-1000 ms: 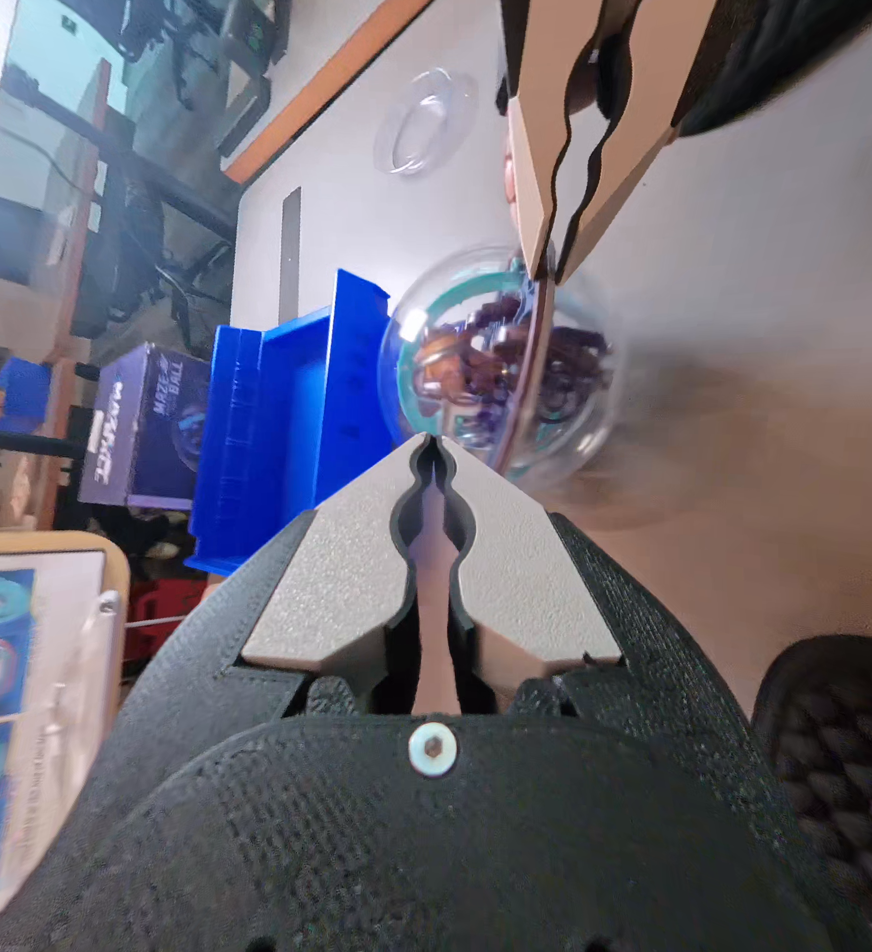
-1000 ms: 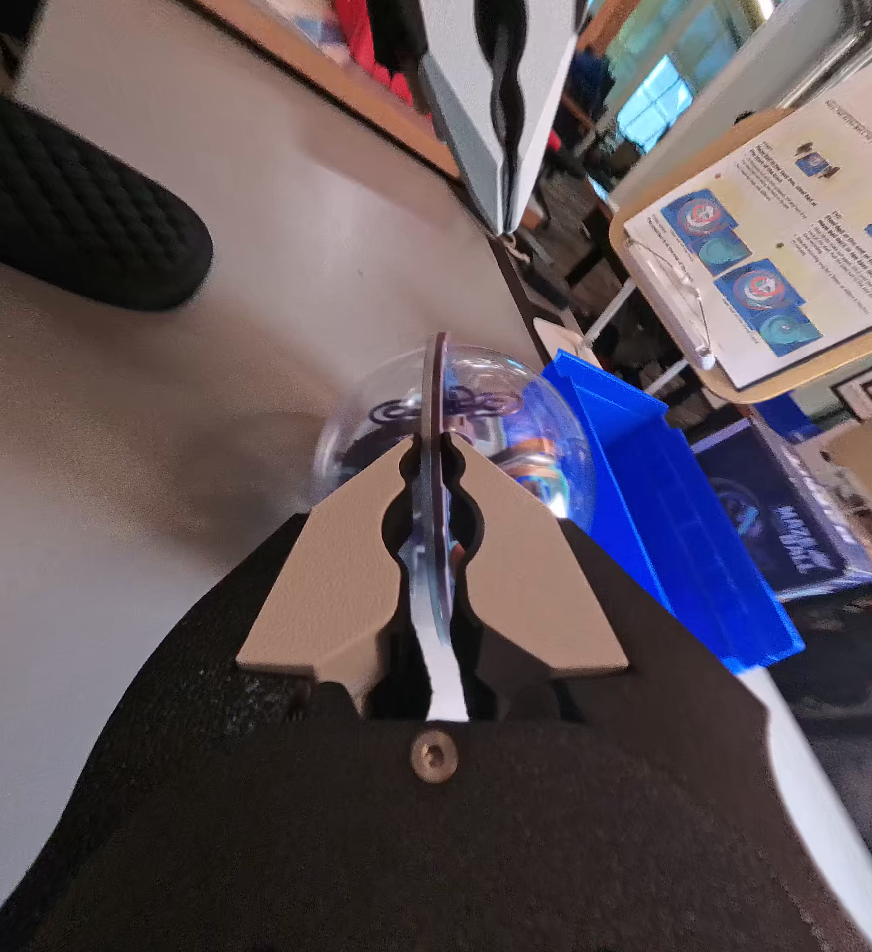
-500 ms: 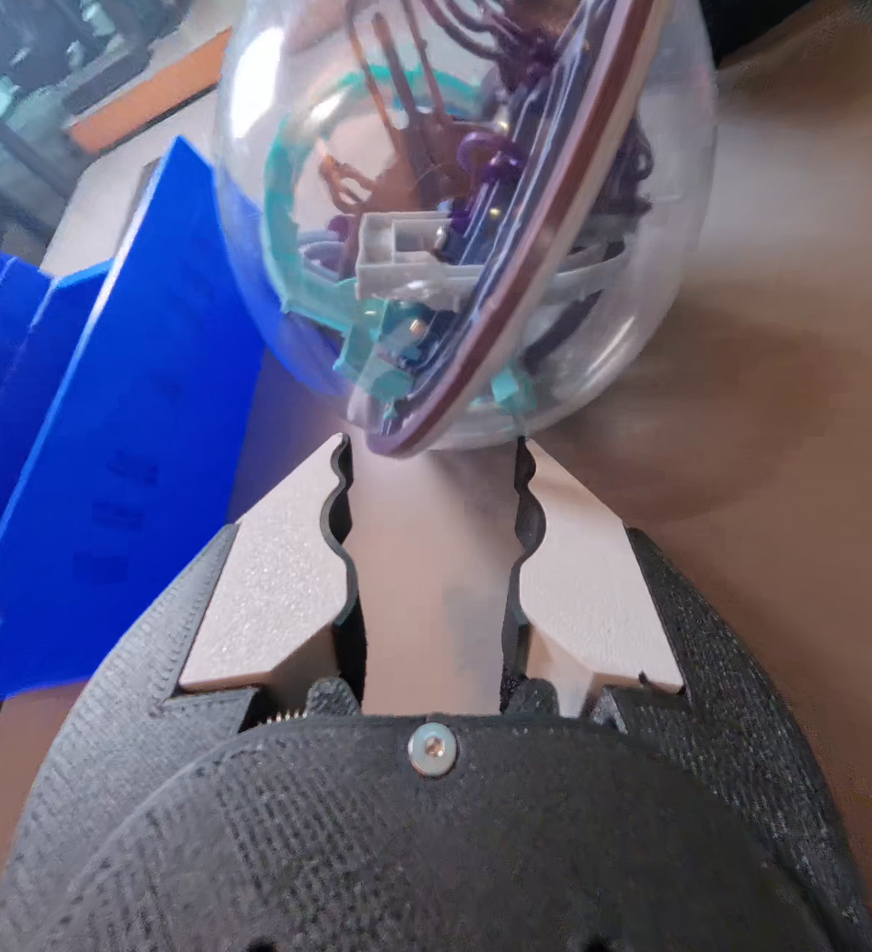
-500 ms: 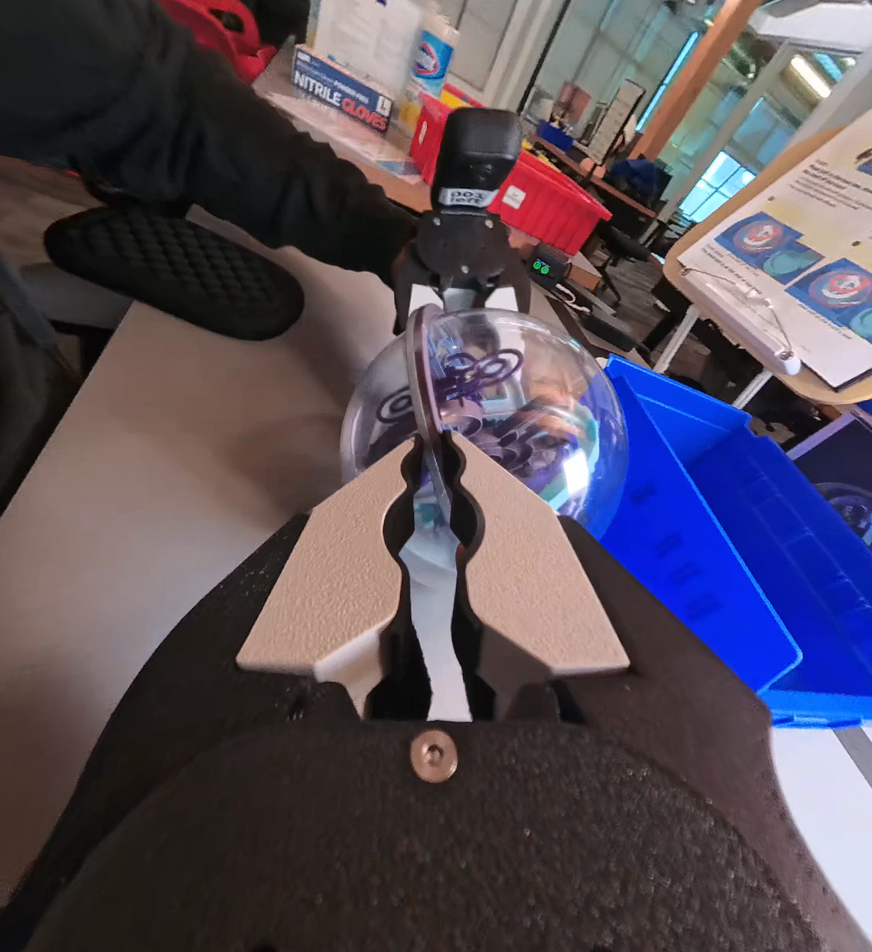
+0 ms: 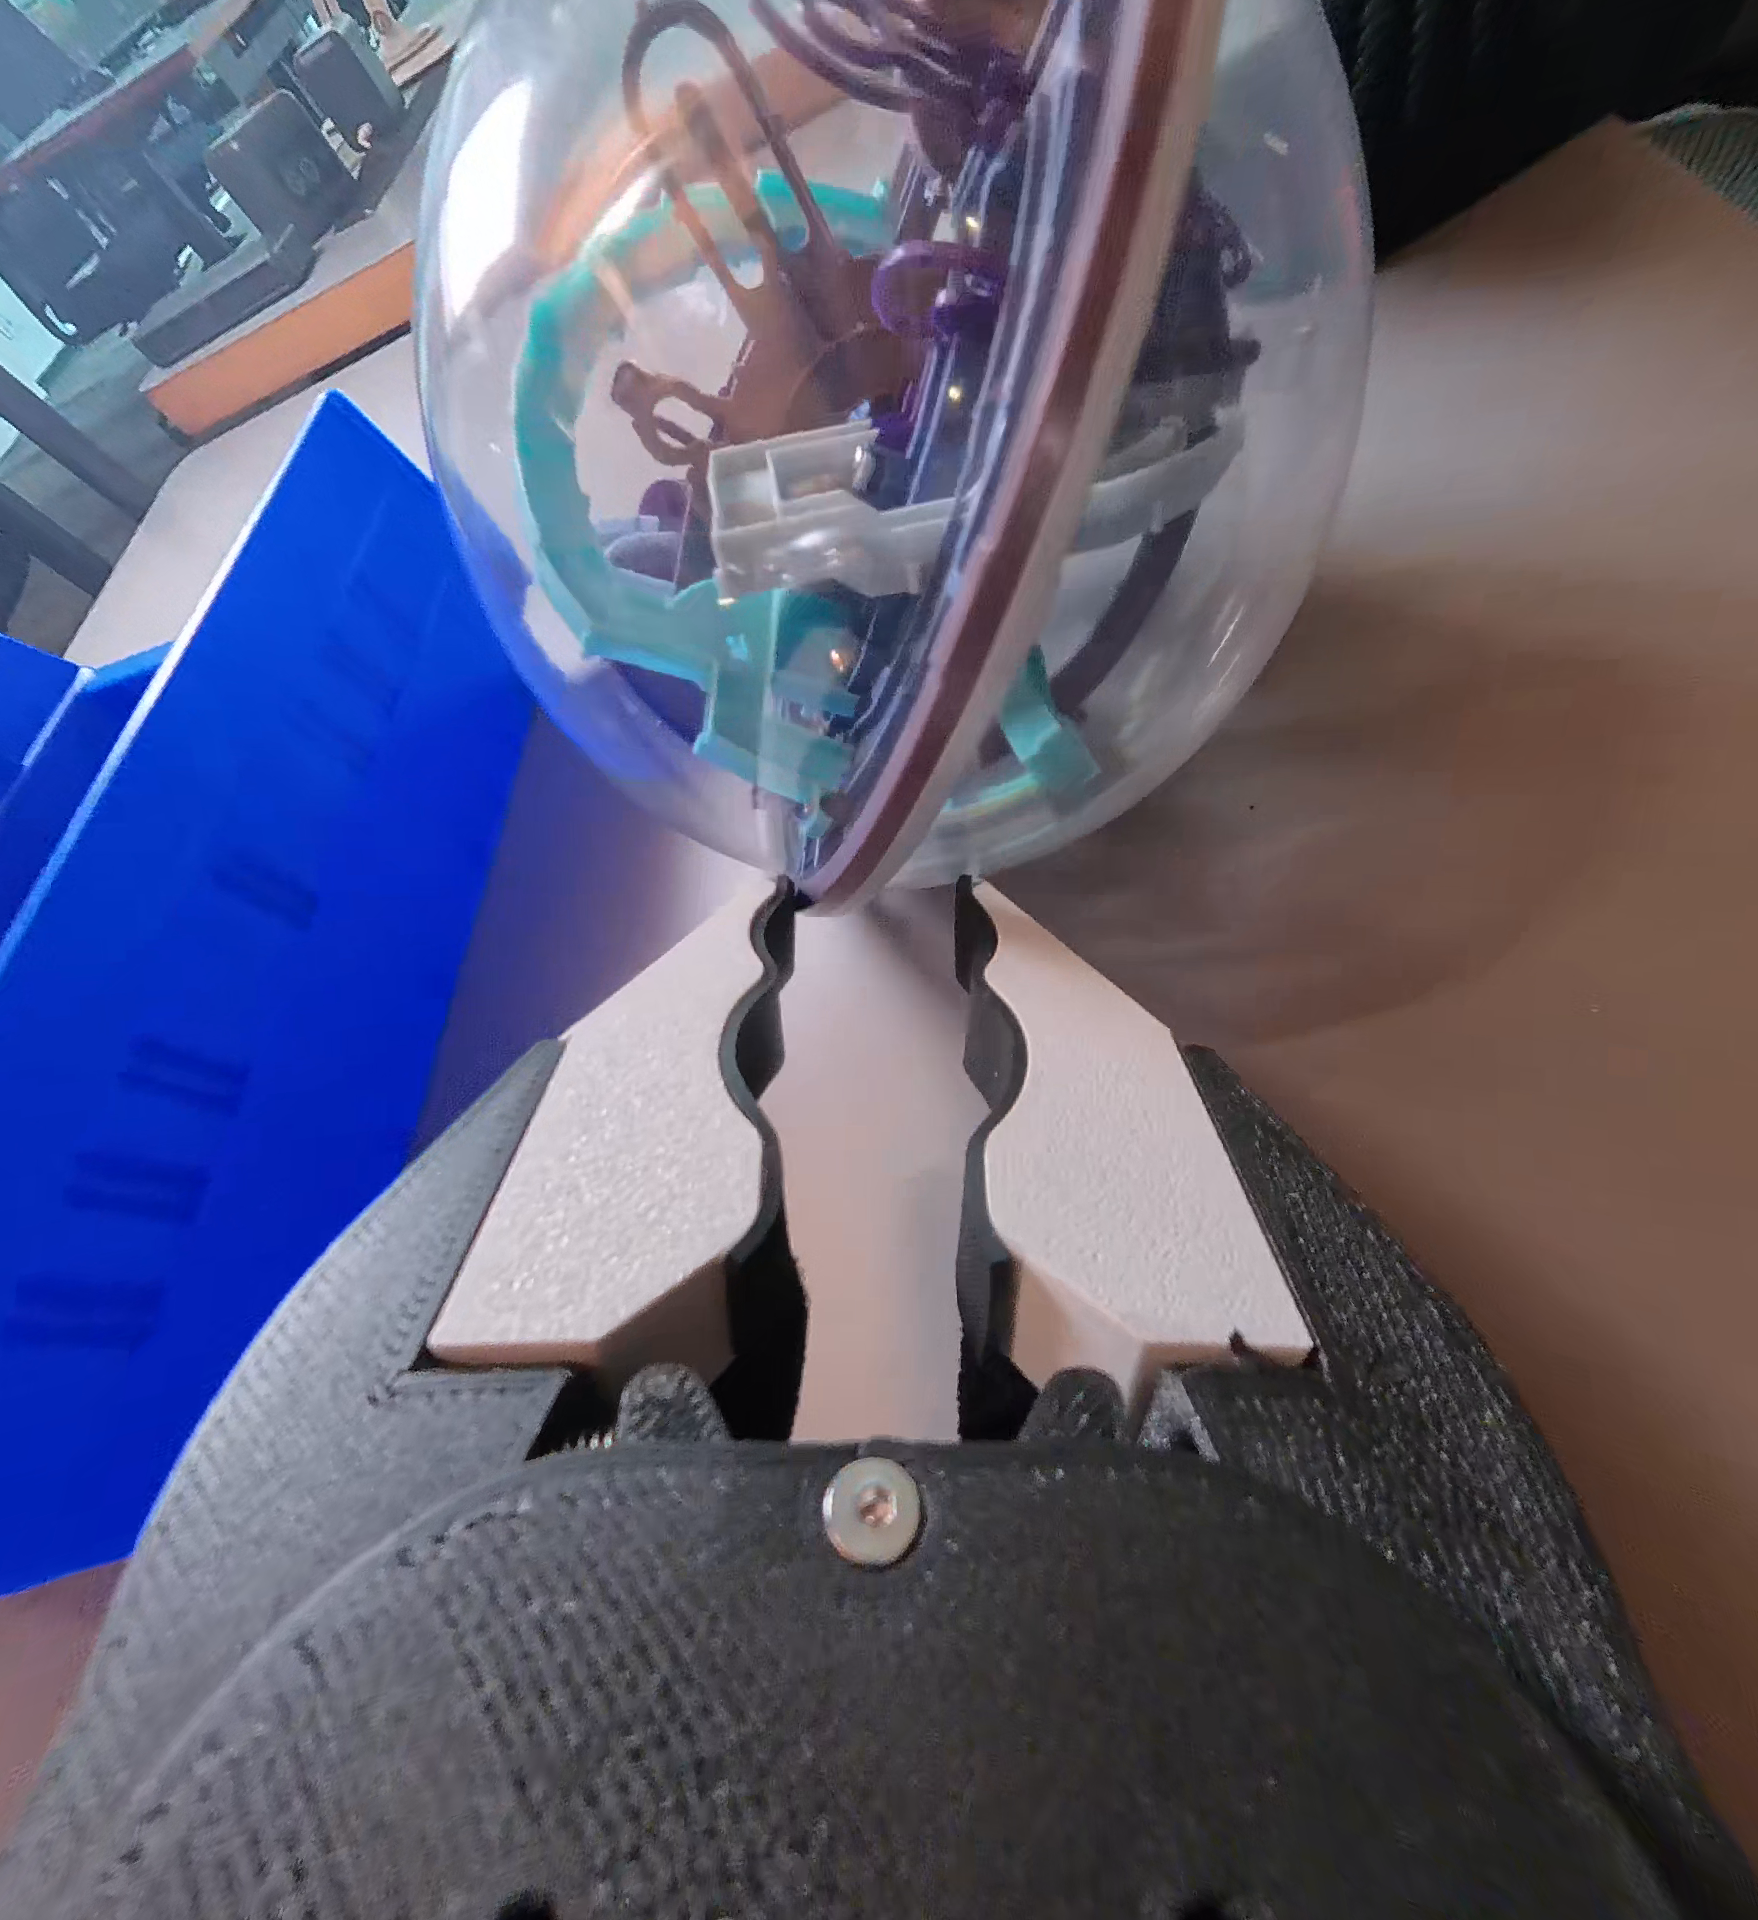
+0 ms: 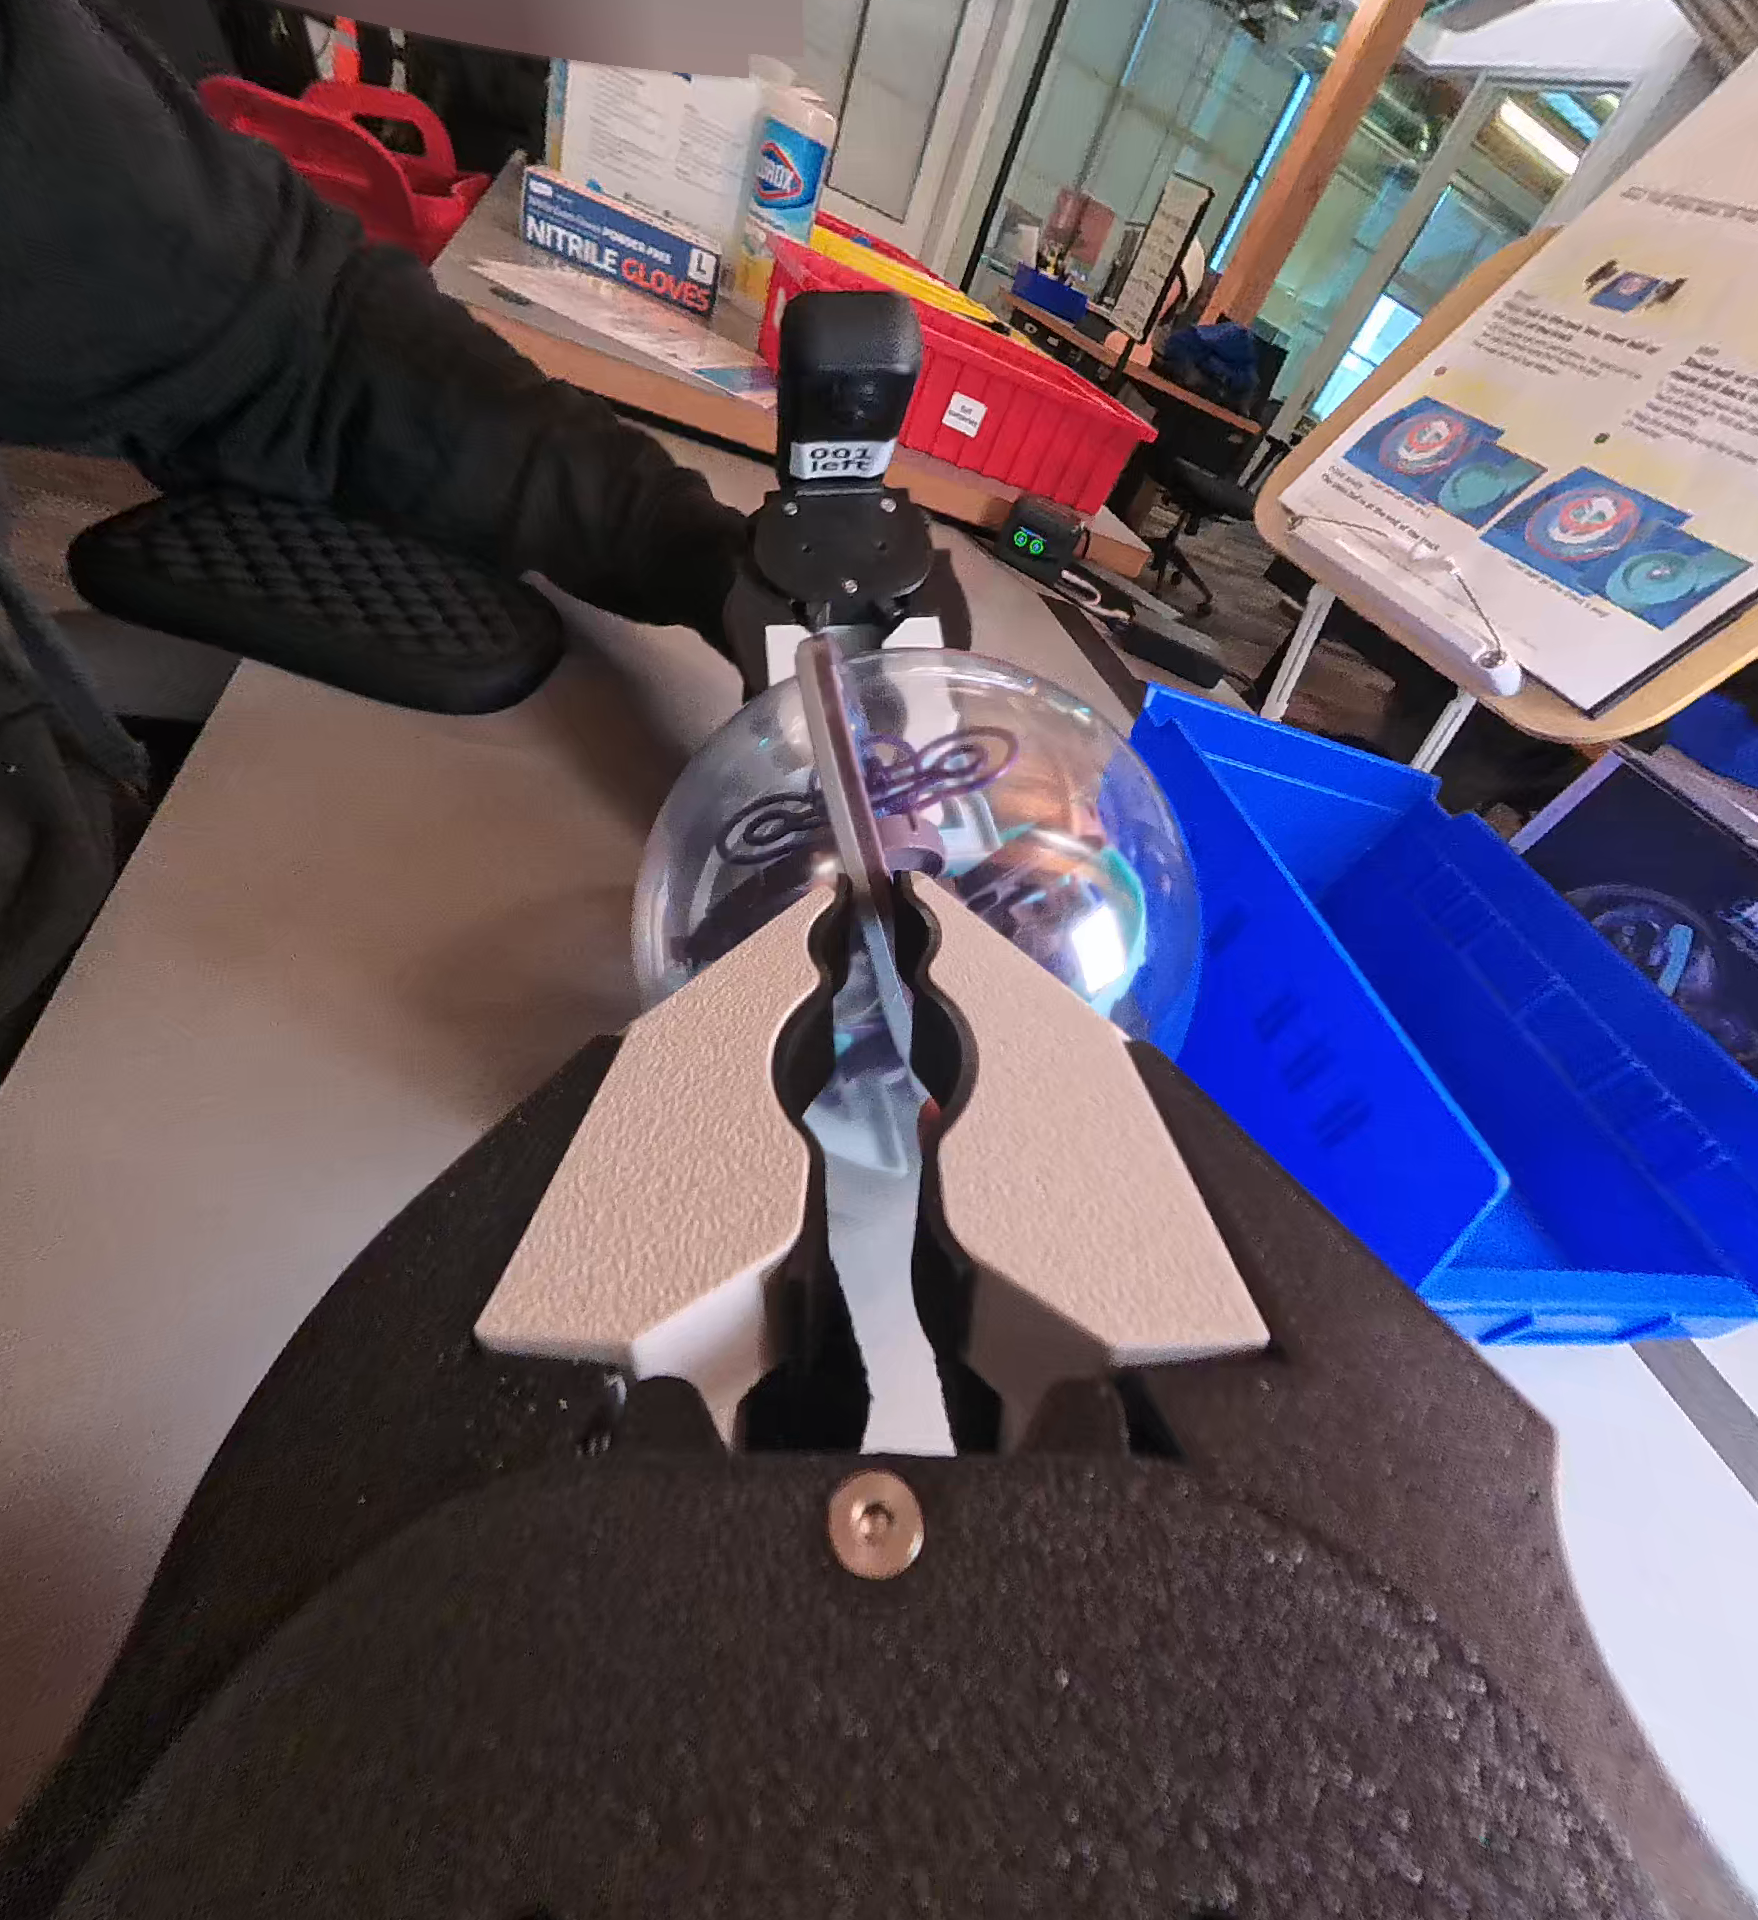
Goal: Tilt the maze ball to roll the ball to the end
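The maze ball [image 5: 885,436] is a clear sphere with teal, purple and brown tracks inside and a dark rim around its middle. It rests low over the tan table [image 5: 1529,831]. My right gripper [image 6: 870,883] is shut on the near part of the rim, with the ball [image 6: 968,831] just beyond its fingertips. My left gripper [image 5: 873,899] is open at the far side of the ball. The rim's lower edge sits between its fingertips, close to the left one. The left gripper also shows in the right wrist view [image 6: 833,634]. I cannot pick out the small rolling ball.
A blue bin [image 6: 1477,987] stands right beside the ball, also in the left wrist view [image 5: 179,935]. A dark purple box [image 6: 1737,925] and a clipboard with an instruction sheet [image 6: 1581,468] lie behind it. A black armrest [image 6: 314,603] and a person's dark sleeve [image 6: 335,364] are at the left.
The left gripper let go of the rim and opened, then narrowed its gap close against the ball. Both views swung back from a steep tilt. The right gripper stayed shut on the rim.
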